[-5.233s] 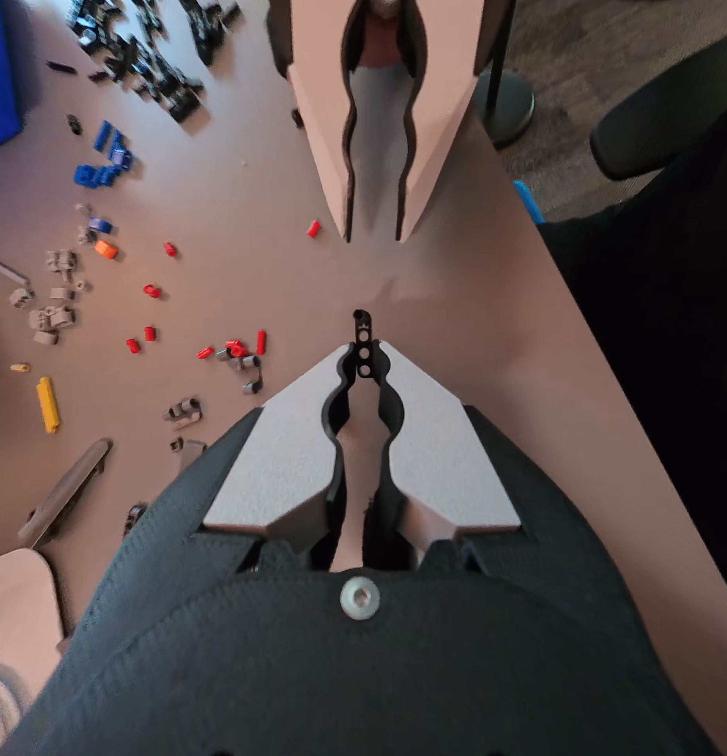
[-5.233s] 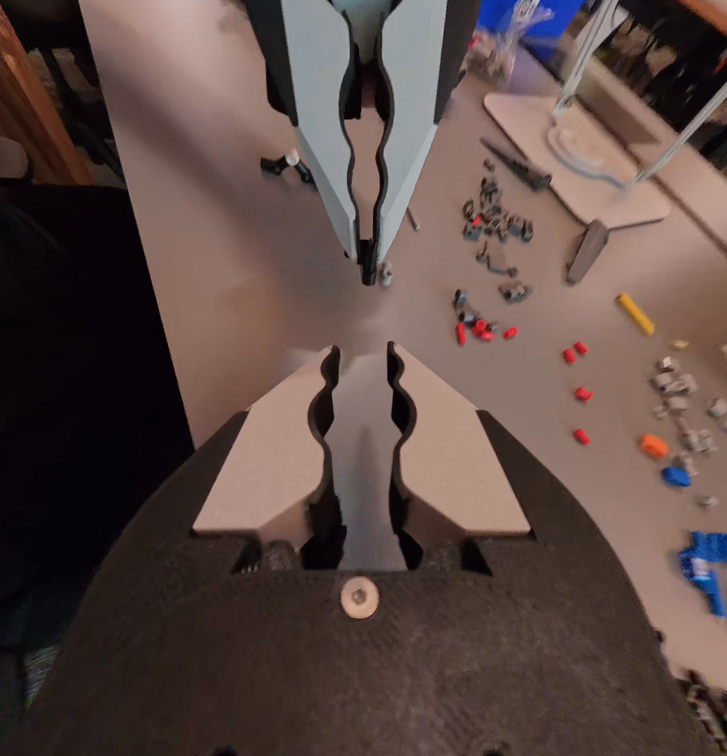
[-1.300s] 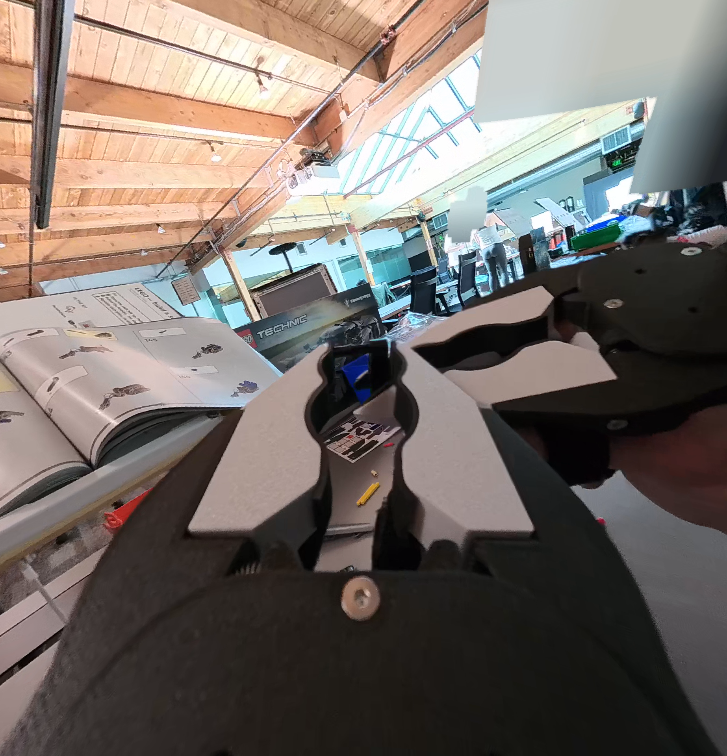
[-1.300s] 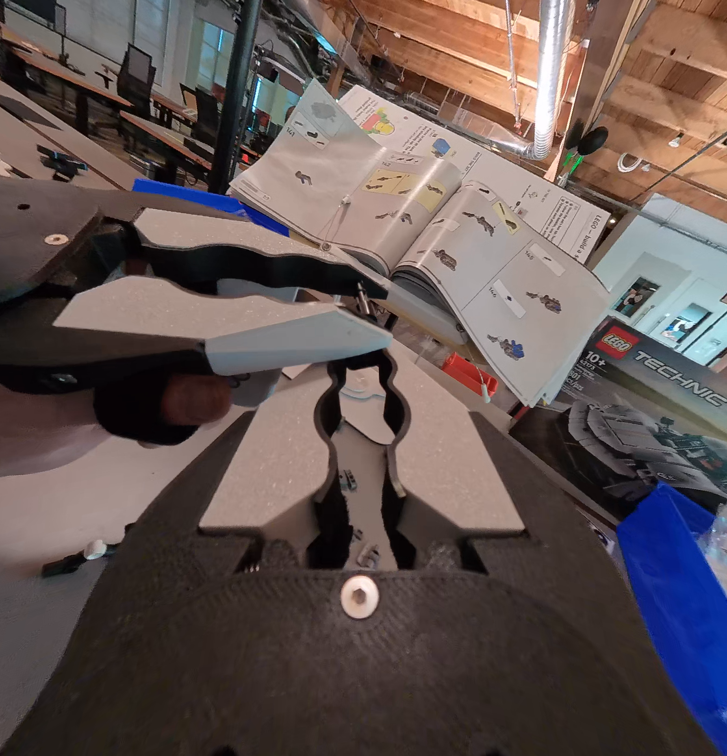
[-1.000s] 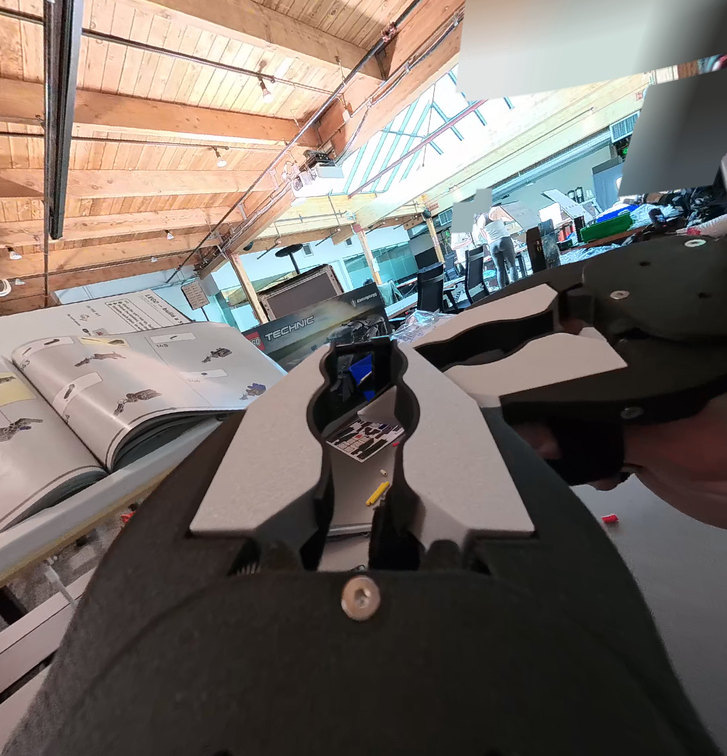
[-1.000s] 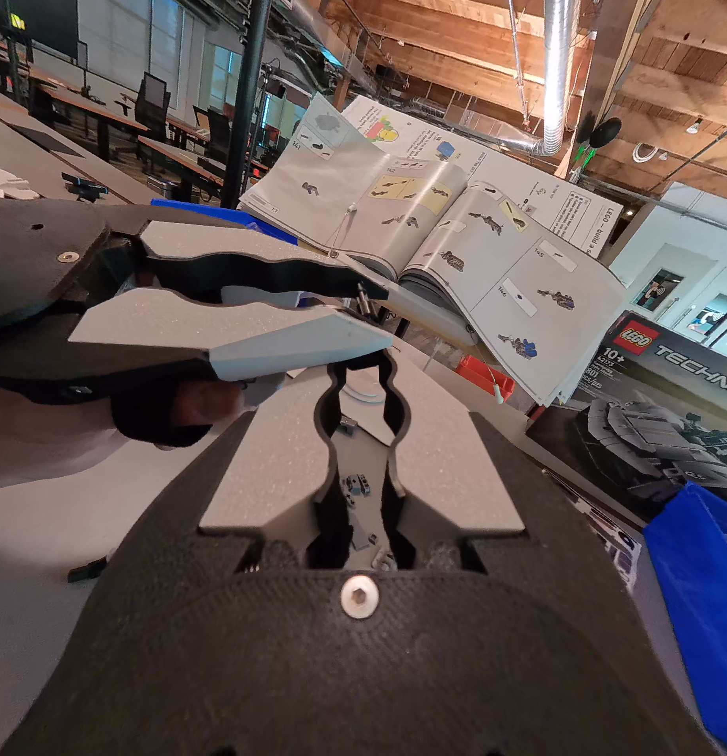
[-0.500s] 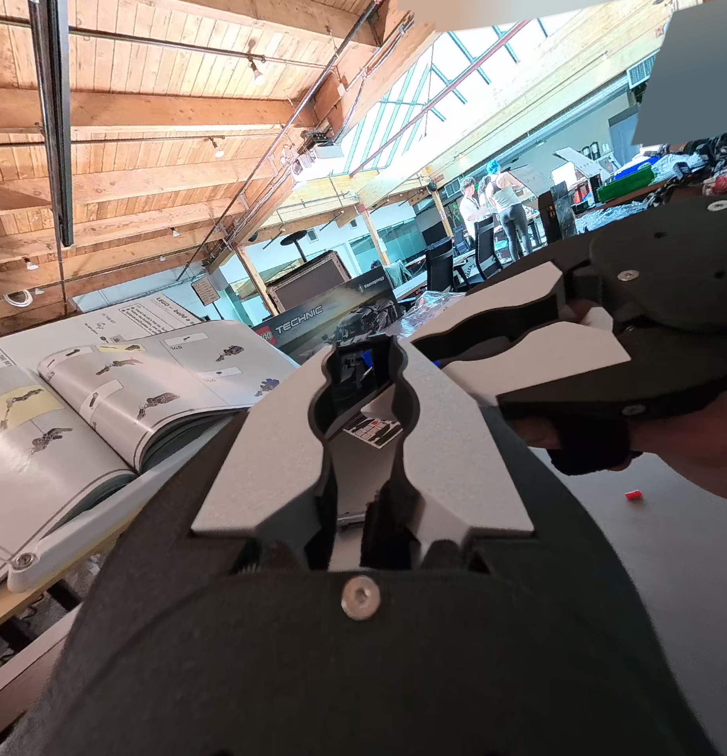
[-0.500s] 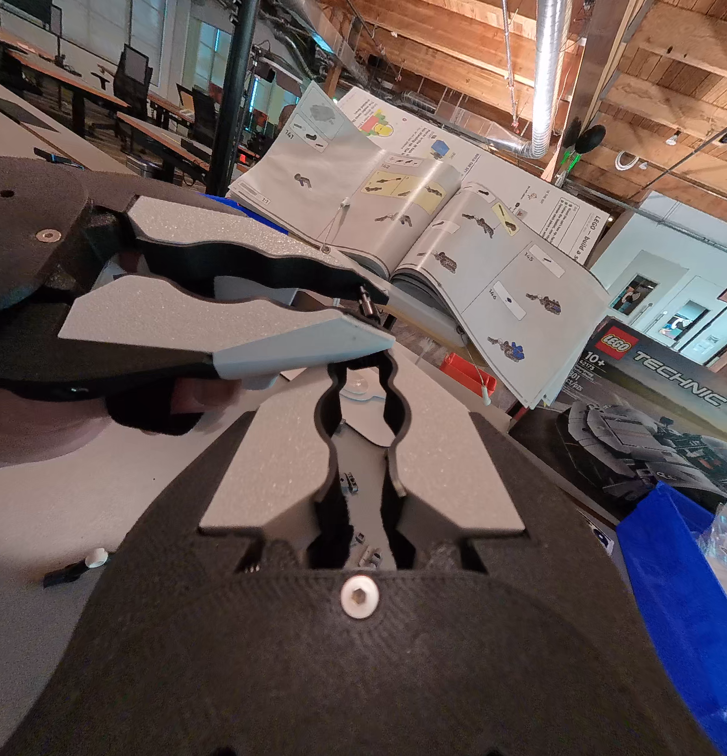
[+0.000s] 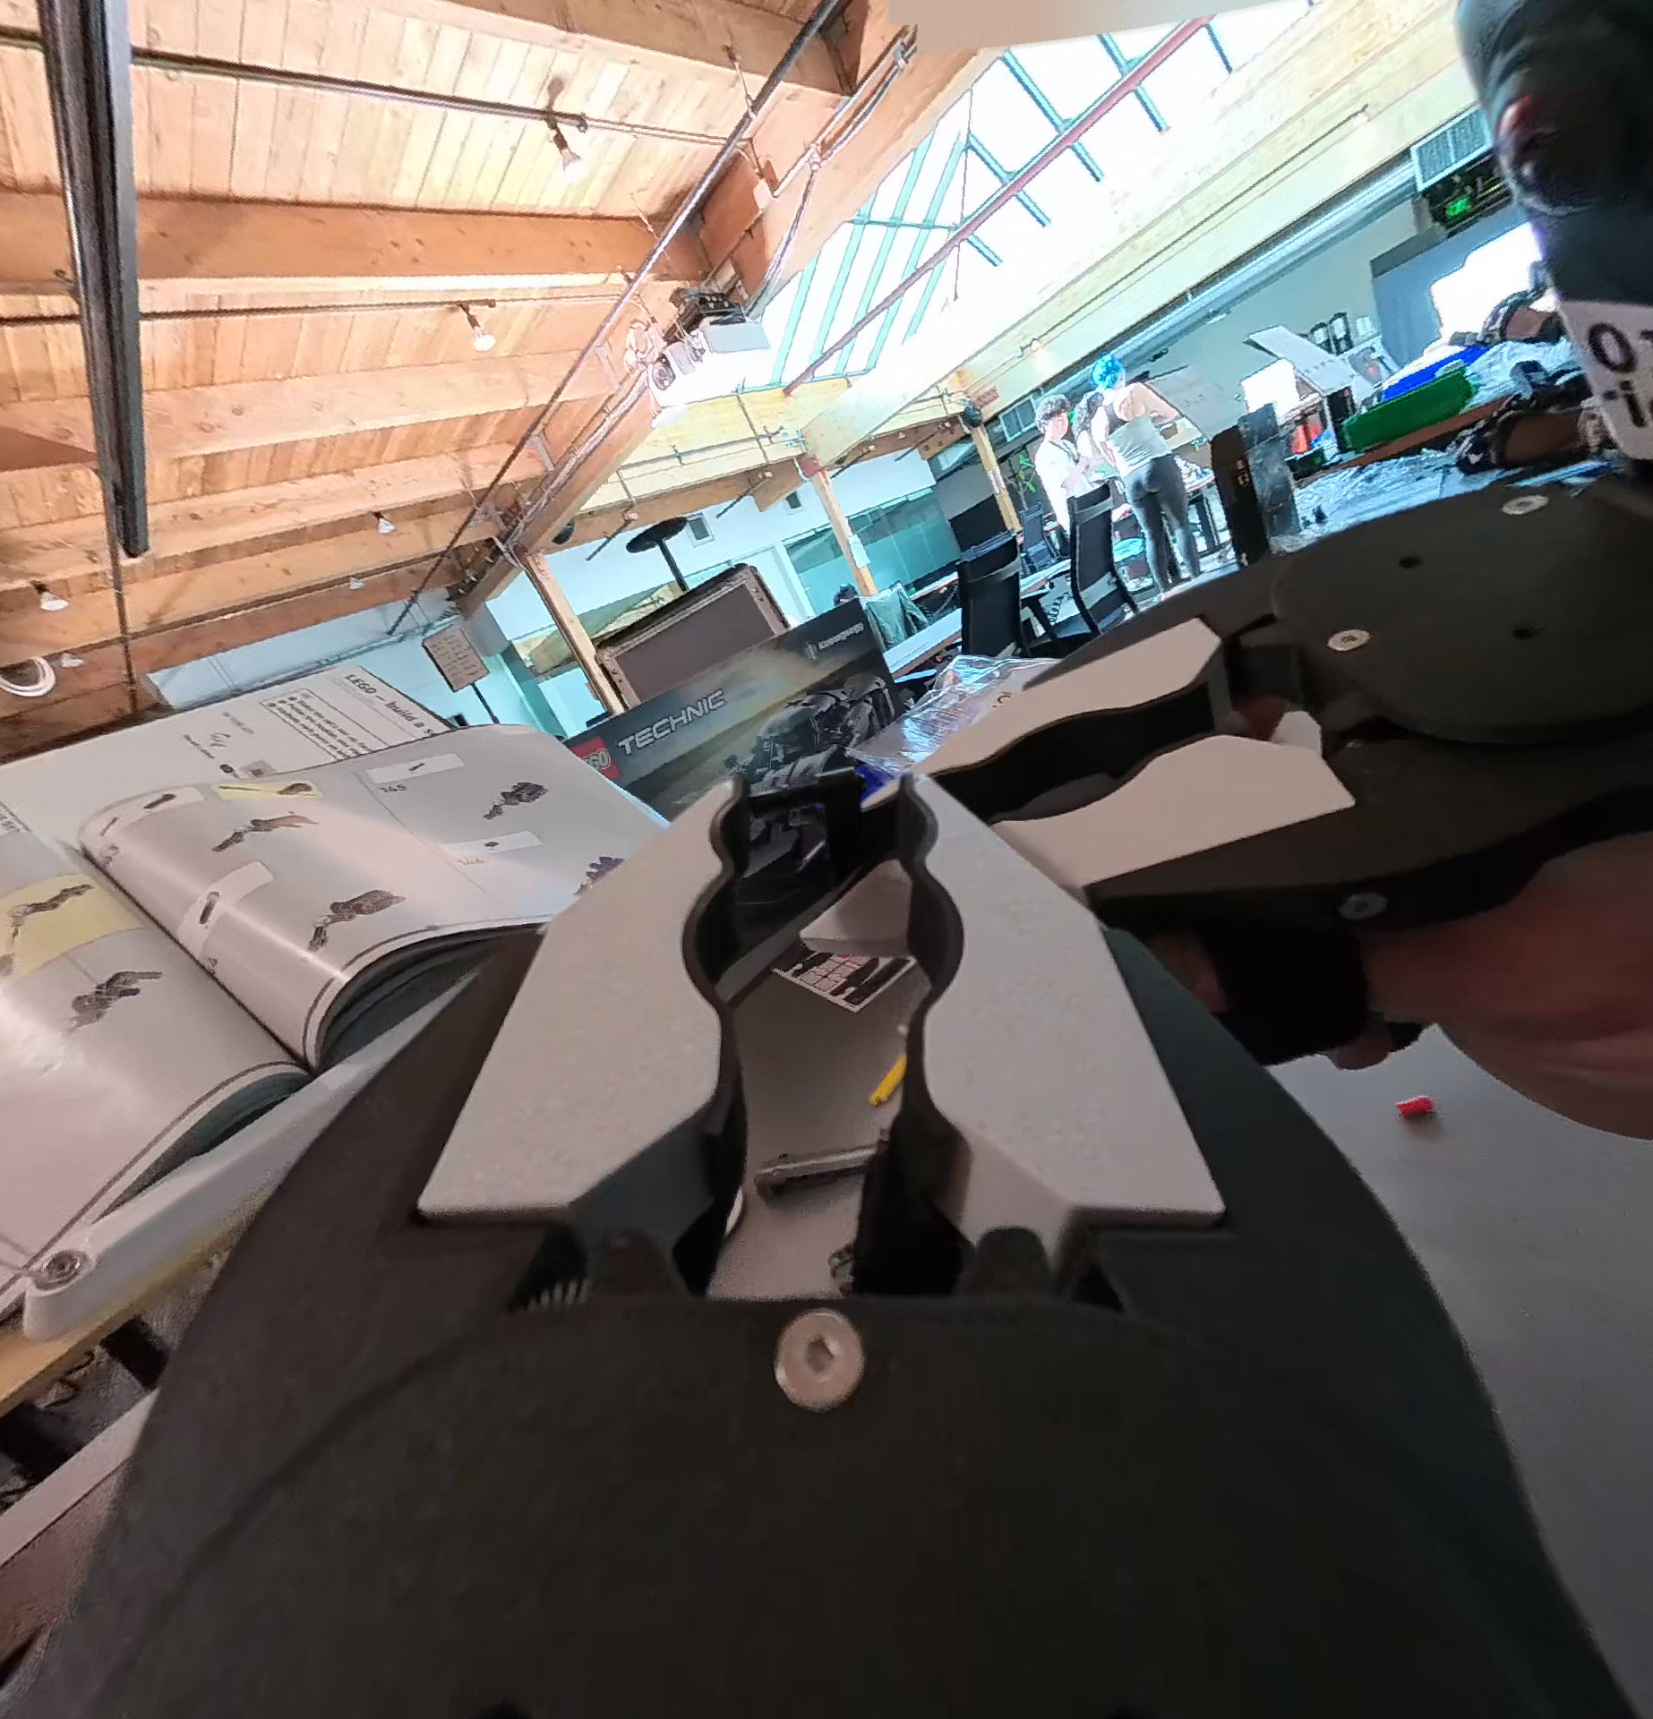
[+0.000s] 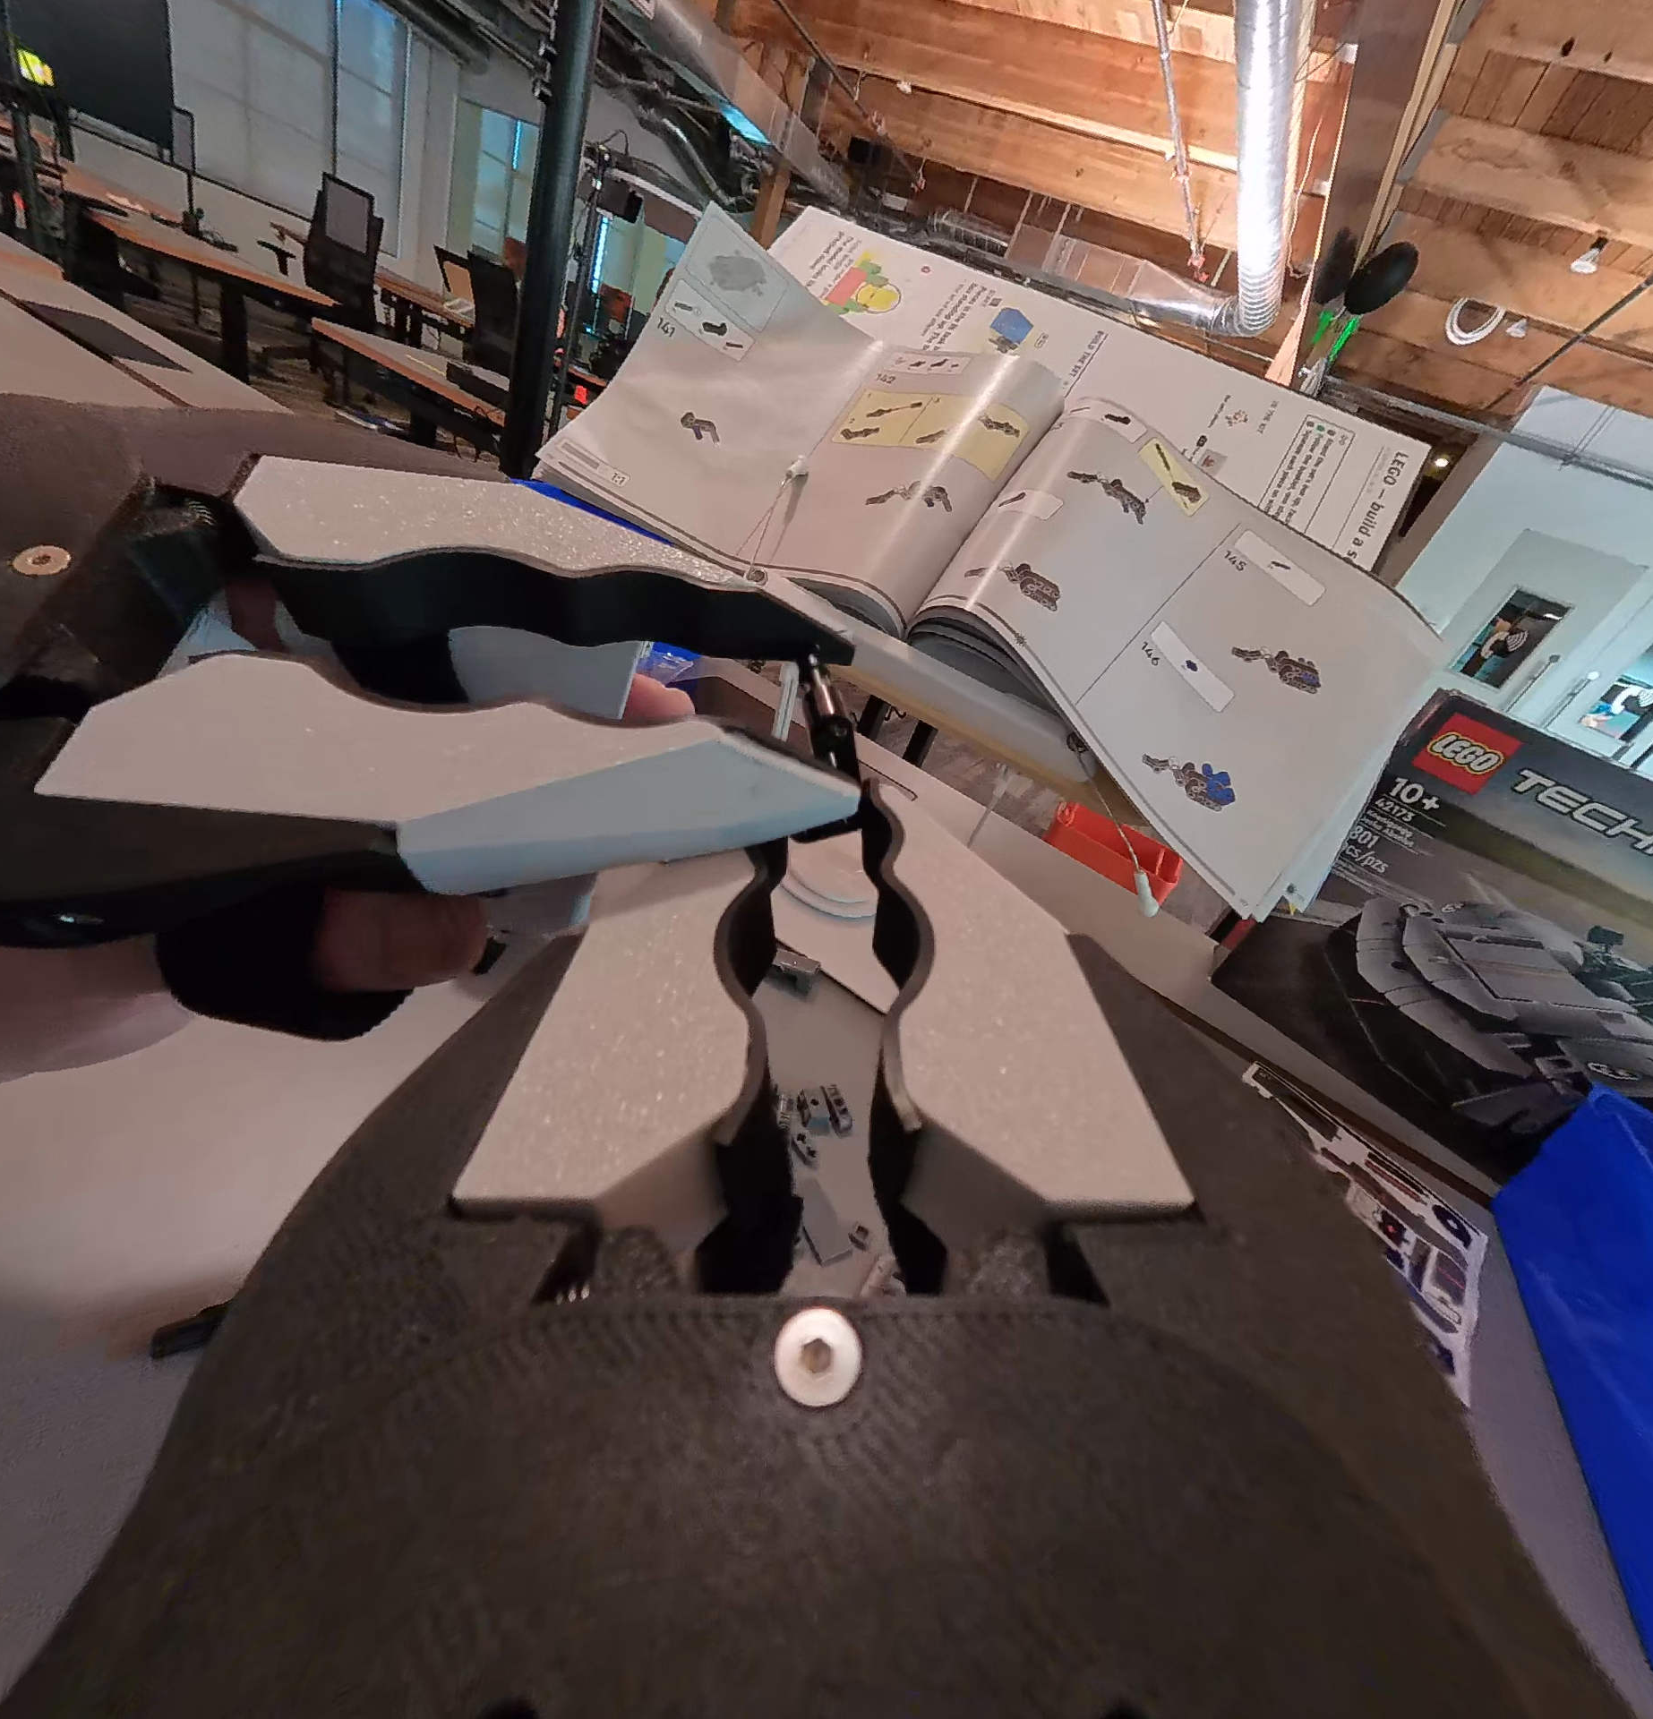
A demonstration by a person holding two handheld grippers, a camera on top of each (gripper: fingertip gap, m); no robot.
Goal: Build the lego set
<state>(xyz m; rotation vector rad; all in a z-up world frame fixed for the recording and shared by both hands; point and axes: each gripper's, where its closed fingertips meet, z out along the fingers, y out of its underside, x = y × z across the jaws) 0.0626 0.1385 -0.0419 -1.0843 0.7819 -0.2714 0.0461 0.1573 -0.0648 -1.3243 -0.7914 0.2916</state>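
I hold both grippers raised above the grey desk (image 10: 106,1209), tips meeting. My left gripper (image 10: 837,721) grasps a slim black pin piece (image 10: 827,712) between its two tips. My right gripper (image 10: 823,823) sits just beneath that piece, jaws slightly parted; whether it grips the lower end I cannot tell. An open instruction booklet (image 10: 1037,521) stands behind.

Your open booklet (image 10: 990,521) stands at the table's (image 10: 199,1163) far edge; the boxed set (image 10: 1502,912) sits right of it, the bin (image 10: 1604,1302) at the right edge.
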